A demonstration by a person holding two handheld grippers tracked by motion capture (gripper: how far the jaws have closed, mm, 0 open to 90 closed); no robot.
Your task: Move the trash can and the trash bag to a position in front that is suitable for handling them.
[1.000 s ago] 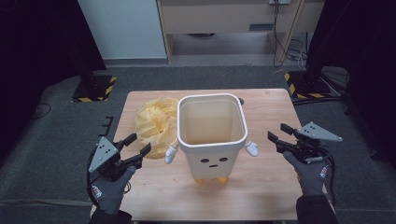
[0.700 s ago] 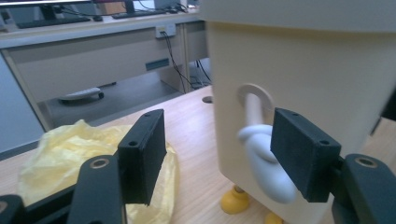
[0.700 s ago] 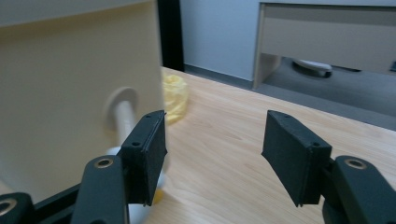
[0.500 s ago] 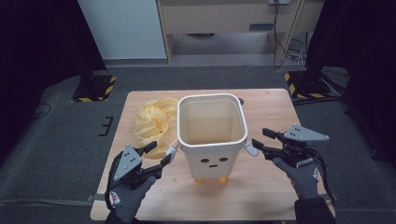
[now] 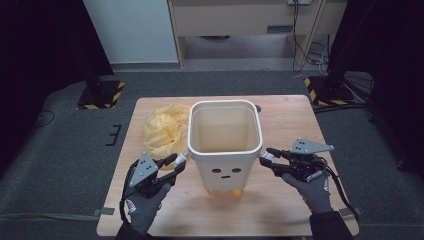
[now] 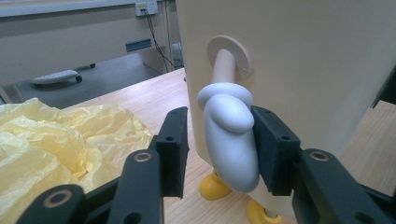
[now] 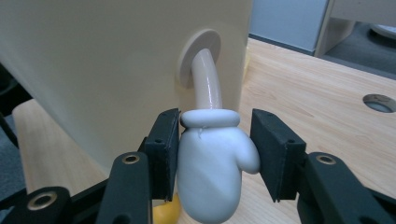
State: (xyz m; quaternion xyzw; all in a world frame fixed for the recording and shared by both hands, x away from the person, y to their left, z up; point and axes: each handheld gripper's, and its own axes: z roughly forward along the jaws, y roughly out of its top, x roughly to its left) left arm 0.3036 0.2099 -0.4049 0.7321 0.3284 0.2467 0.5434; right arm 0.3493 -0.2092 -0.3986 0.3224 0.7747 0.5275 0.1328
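The cream bin [image 5: 225,145] stands mid-desk [image 5: 295,210], a yellow bag [image 5: 165,127] just beside it. Both grippers' fingers have just been closing around its 2 mitten handles: the left gripper [image 6: 219,151] touches its mitten [image 6: 231,135] with 1 finger only, and the right gripper [image 7: 217,154] likewise on its mitten [image 7: 210,172]. An uneven pinch could let the rounded mittens slip, tilting the bin on lifting.

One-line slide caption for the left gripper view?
Left tongs closing around the bin's white mitten hand, yellow bag alongside.
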